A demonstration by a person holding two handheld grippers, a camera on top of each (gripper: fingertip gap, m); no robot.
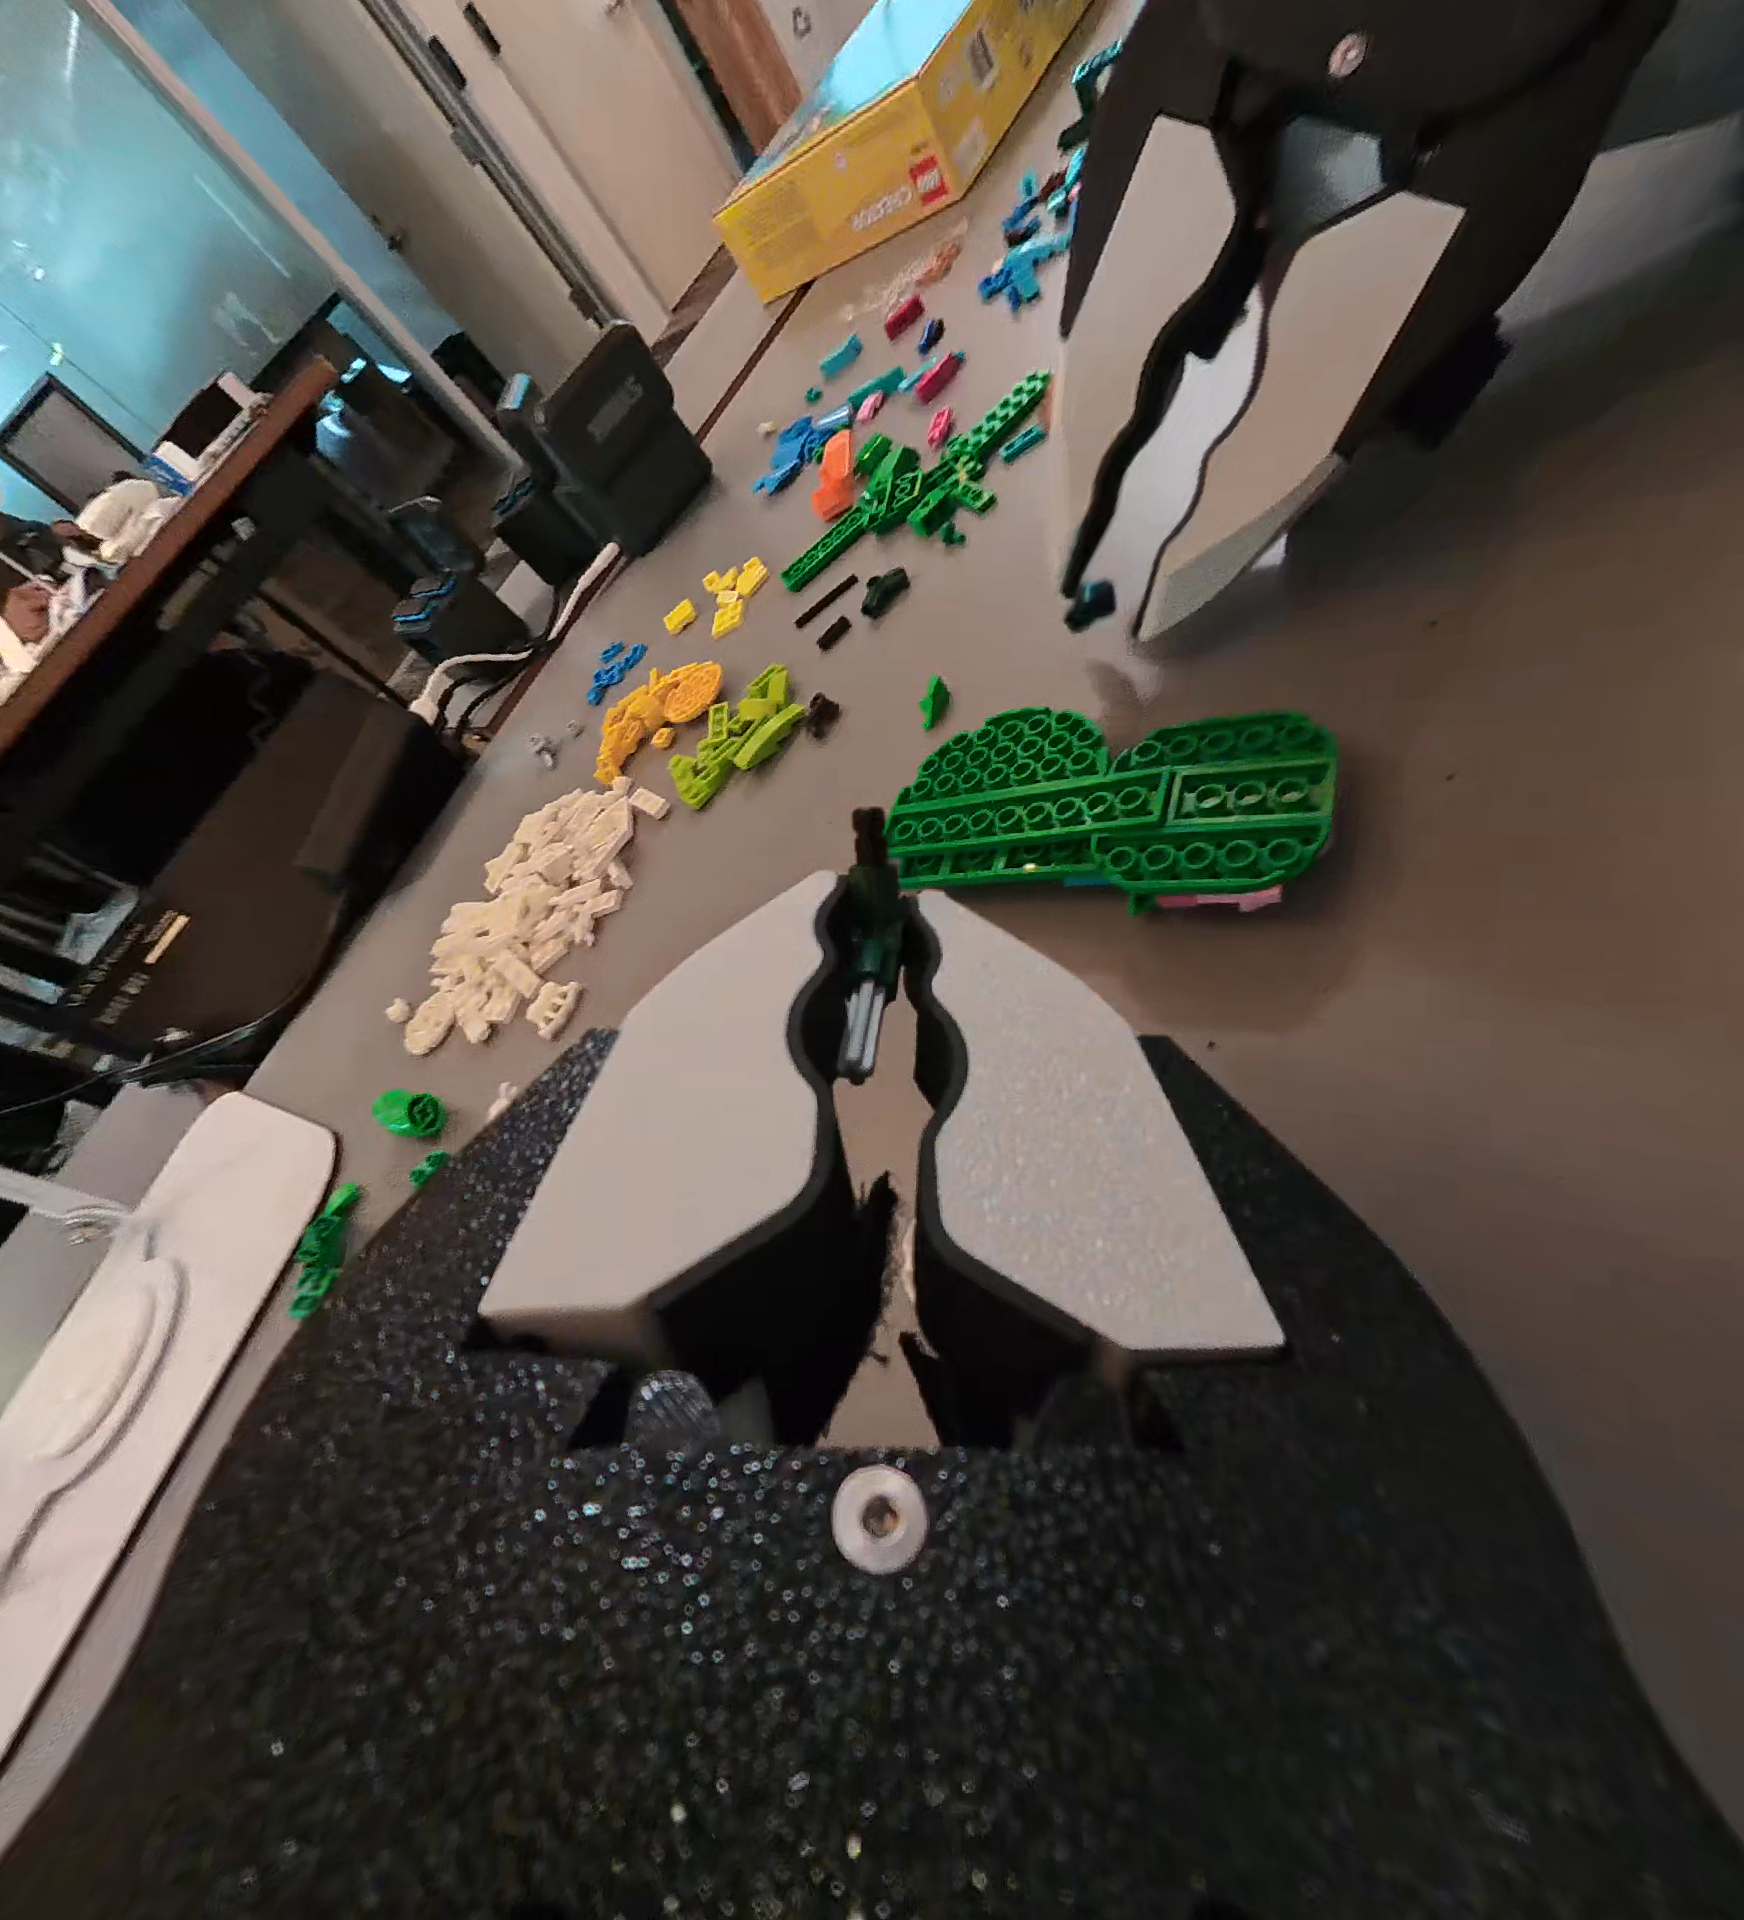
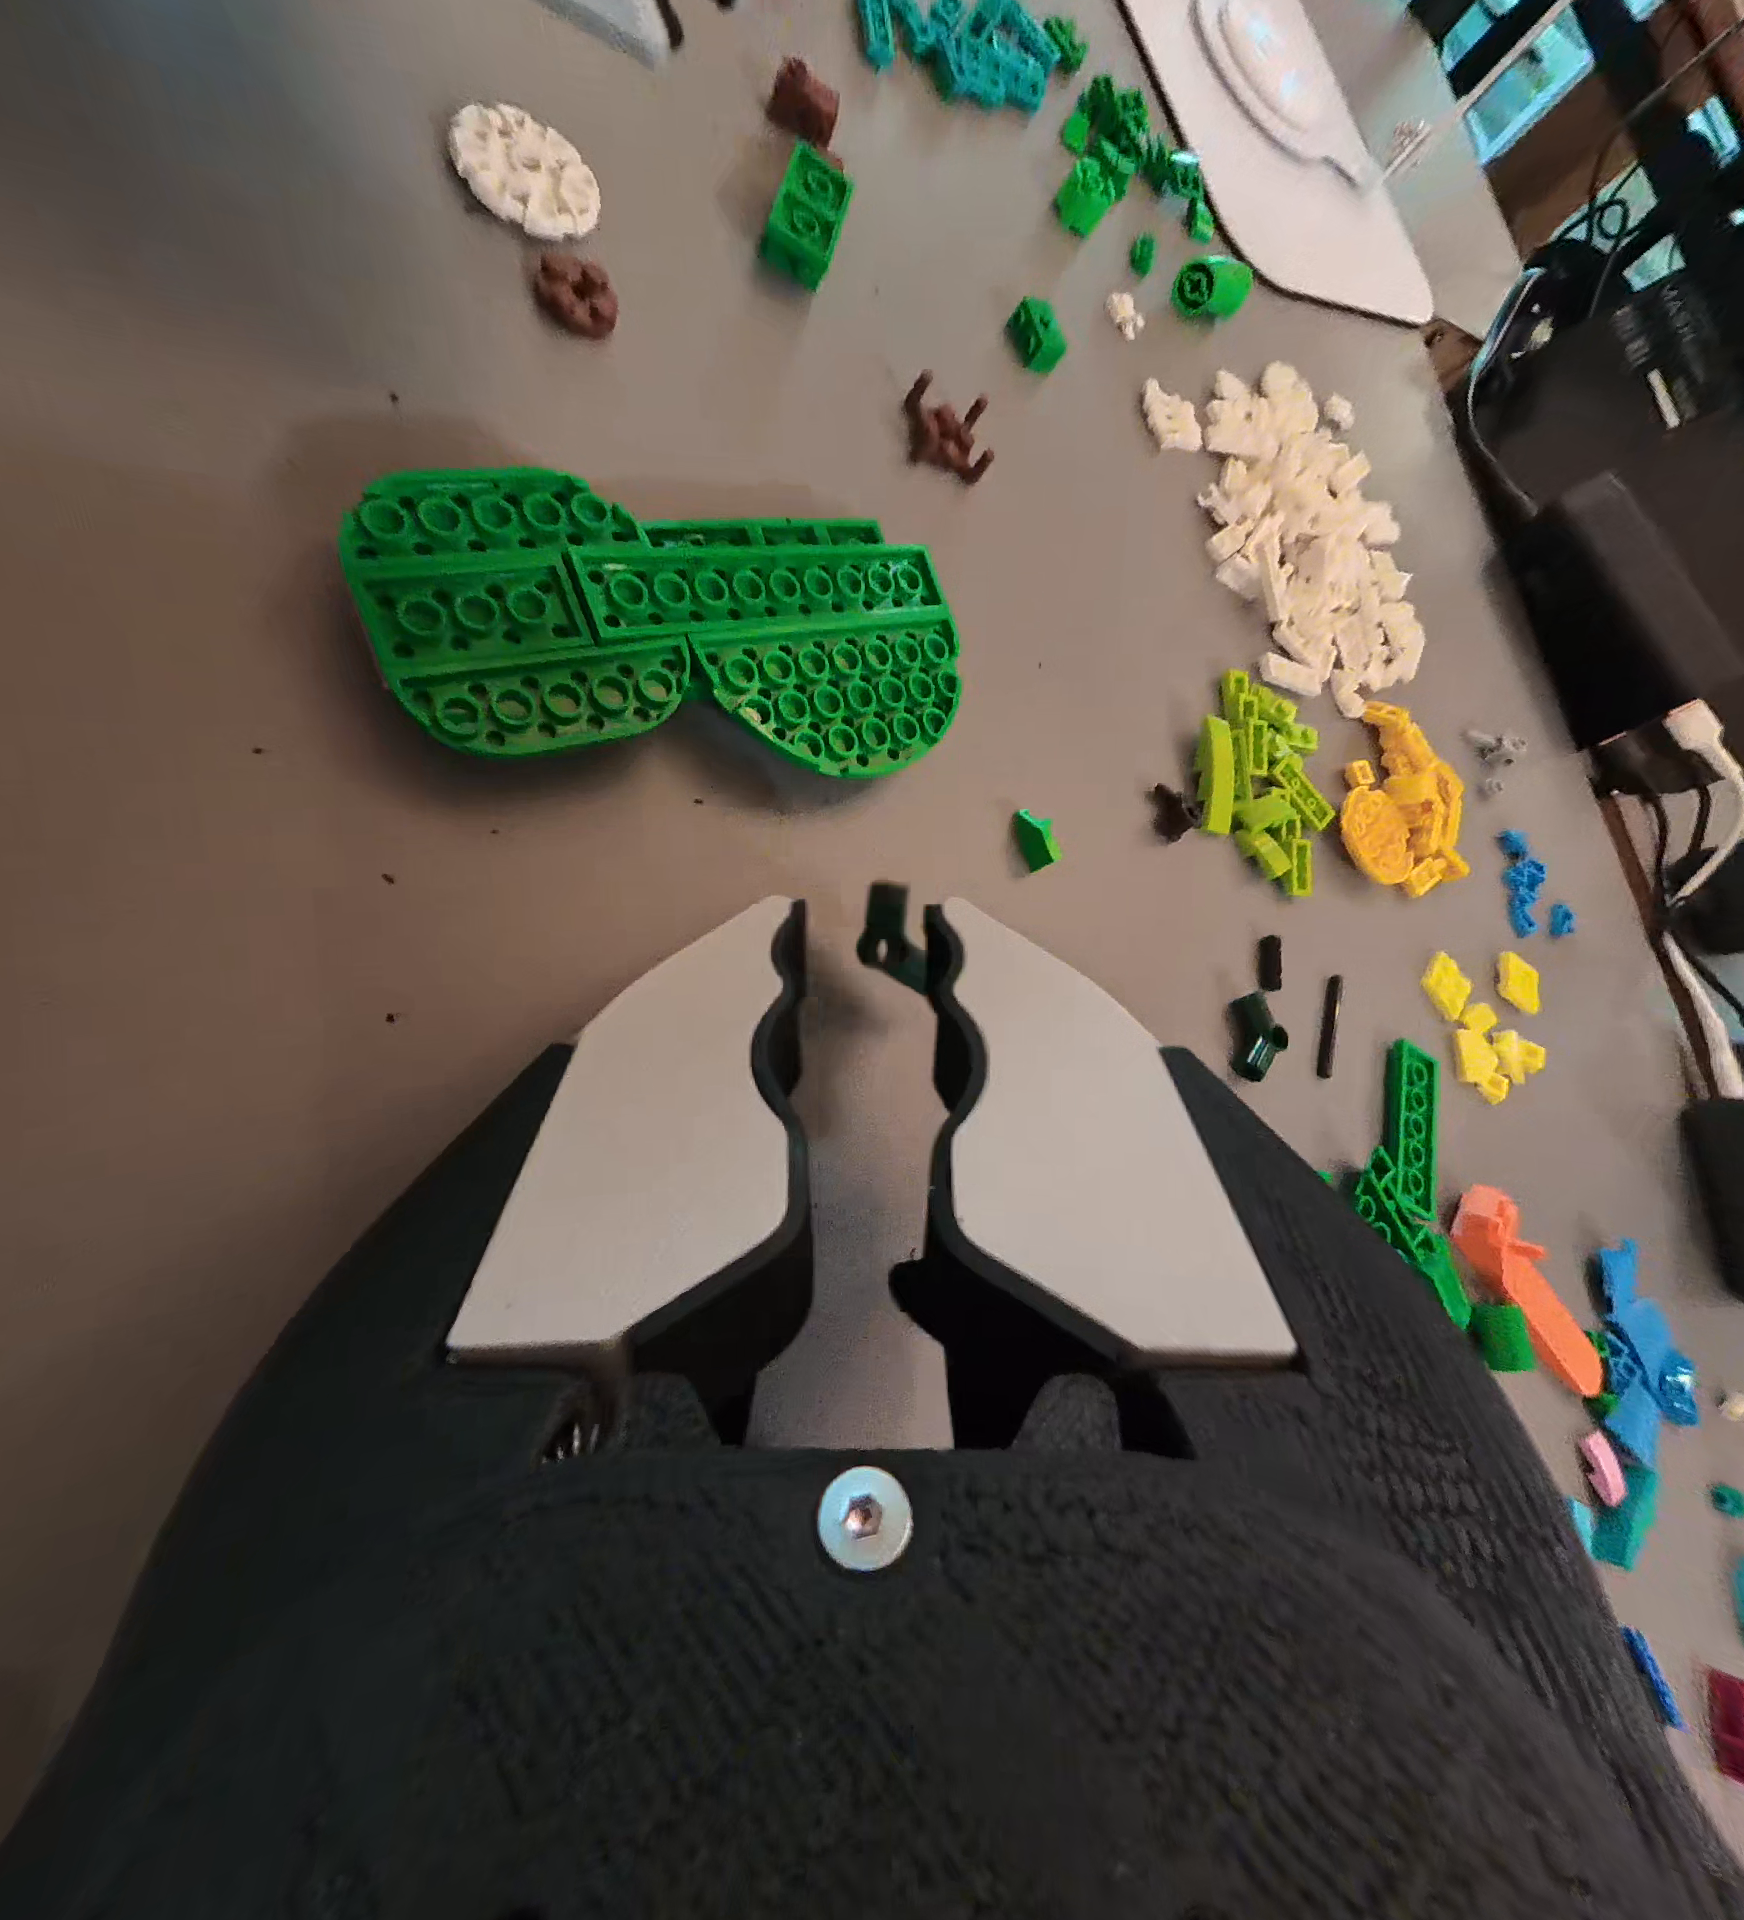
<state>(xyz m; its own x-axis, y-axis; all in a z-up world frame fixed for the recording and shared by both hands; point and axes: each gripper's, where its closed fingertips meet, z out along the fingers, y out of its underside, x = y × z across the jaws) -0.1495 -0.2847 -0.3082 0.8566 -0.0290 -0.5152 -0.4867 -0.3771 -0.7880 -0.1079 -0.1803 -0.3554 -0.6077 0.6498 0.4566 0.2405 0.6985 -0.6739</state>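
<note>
Two claws over the grey counter [image 2: 172,935]. We see the left claw [image 1: 873,914] clamped narrow on a dark green rod assembly [image 1: 870,935] with a pale shaft, near the green plate build [image 1: 1107,821]. Right claw [image 2: 863,925] stands parted; a dark green connector piece [image 2: 889,930] sits between its fingers, touching only the right one, near the green slope brick [image 2: 1036,840].

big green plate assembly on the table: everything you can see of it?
The green plate assembly looks like glossy plastic: several flat building plates joined into a two-lobed slab with rounded ends. It lies upside down, its tubed underside up, flat on the grey table. Pink and blue pieces peek out beneath one edge. Neither tongs touch it.
</note>
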